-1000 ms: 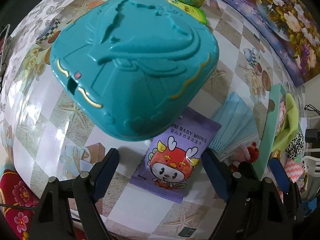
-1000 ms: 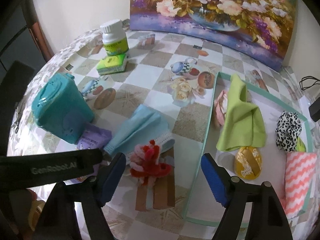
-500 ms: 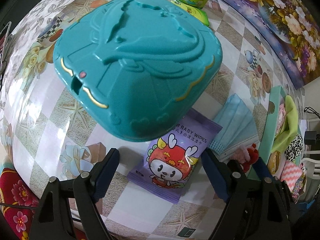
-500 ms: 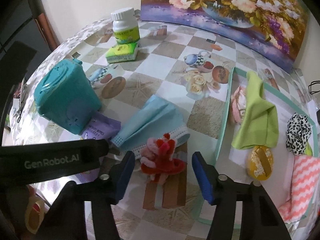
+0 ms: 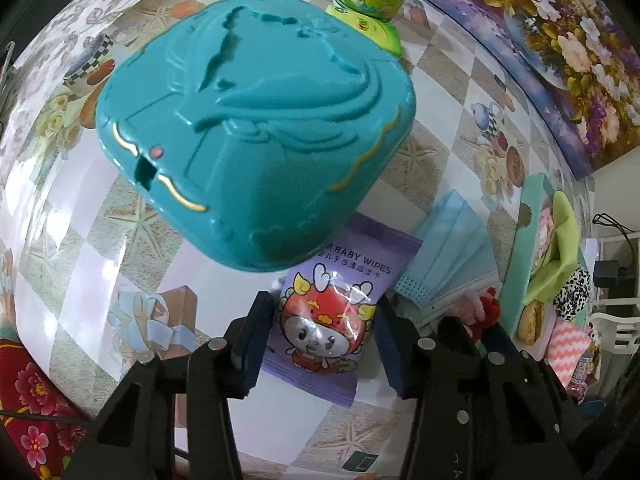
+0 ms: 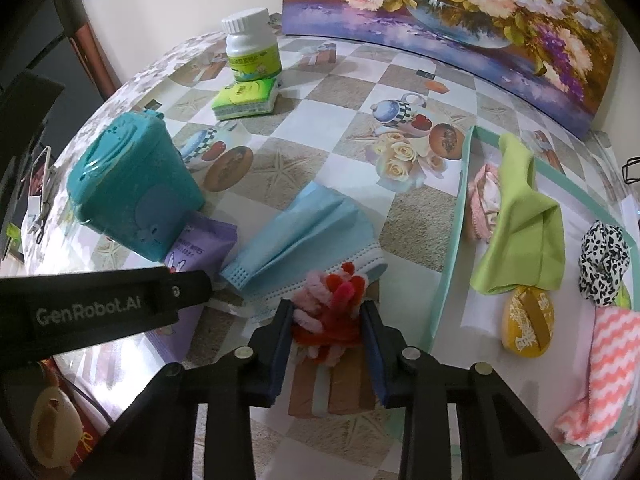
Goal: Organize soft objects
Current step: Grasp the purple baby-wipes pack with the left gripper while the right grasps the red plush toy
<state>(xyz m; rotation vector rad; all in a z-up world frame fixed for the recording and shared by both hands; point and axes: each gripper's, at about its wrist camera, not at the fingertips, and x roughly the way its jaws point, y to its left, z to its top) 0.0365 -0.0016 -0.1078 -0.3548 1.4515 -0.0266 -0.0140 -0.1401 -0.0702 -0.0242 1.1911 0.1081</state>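
Checkered, picture-printed cloth covers the table [image 6: 320,80], with a flower painting [image 6: 460,12] at its far edge. Left tongs [image 5: 322,334] have just been closing and now pinch the purple baby wipes pack [image 5: 340,280], its top edge tucked under the teal box [image 5: 256,120]. Right tongs [image 6: 326,328] have likewise closed onto the red-and-pink fuzzy bundle [image 6: 332,300], which overlaps the blue face mask [image 6: 304,232]. Beside them sits the green tray [image 6: 448,280] (cloths, scrunchie and a yellow item inside, its near corner cut off).

teal box [image 5: 256,128] | white bottle [image 6: 250,46] (green label) | flower painting [image 6: 460,12] behind
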